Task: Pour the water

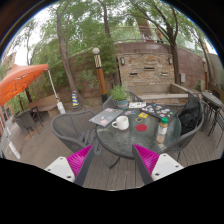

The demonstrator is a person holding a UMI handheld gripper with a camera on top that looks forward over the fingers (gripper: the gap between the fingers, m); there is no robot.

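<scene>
Magenta pads on the gripper (112, 163) sit spread wide apart with nothing between them, hanging over wooden decking. Ahead of the fingers is a round glass patio table (128, 140) with a white mug (122, 123) near its middle, and a green-capped bottle (161, 130) off to the right. A potted plant (119, 96) stands at the far side, metal chairs (72, 128) around, orange umbrella (22, 80) far left

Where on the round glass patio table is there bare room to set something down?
Free: the near rim of the round glass table, ahead of the open gripper, before the white mug. Crowded: the far side, around the green-capped bottle, small containers and potted plant.
</scene>
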